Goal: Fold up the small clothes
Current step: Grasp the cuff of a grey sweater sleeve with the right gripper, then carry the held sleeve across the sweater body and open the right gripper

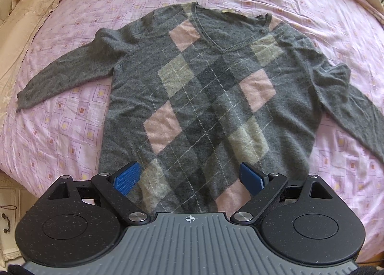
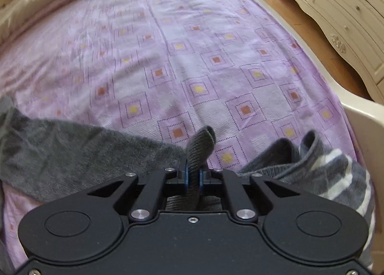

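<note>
Flat on the bed's pink-lilac quilted cover with small square prints point(image 1: 72, 116) lies a grey knitted V-neck sweater with pink, pale green and dark grey argyle diamonds point(image 1: 208, 97), front side up, neckline pointing away from the left wrist camera and both sleeves stretched out to the sides. The left claw point(image 1: 189, 179) hovers over the sweater's hem with its blue-padded fingers point(image 1: 127, 179) spread wide and nothing between them.

Over in the right wrist view, the right claw point(image 2: 193, 176) is pressed together on the ribbed grey cuff of the sweater's sleeve point(image 2: 199, 150); the cuff stands up between the blue pads and curls over at its tip. From the cuff, the plain grey sleeve point(image 2: 72, 150) runs off to the left across the bed cover. Just right of the claw sits a crumpled grey garment with white stripes point(image 2: 331, 169), near the edge of the bed. Beyond that edge are a wooden floor point(image 2: 288, 15) and a cream cabinet with carved fronts and small knobs point(image 2: 348, 11). Cream pillows point(image 1: 31, 18) lie at the far left corner in the left wrist view.
</note>
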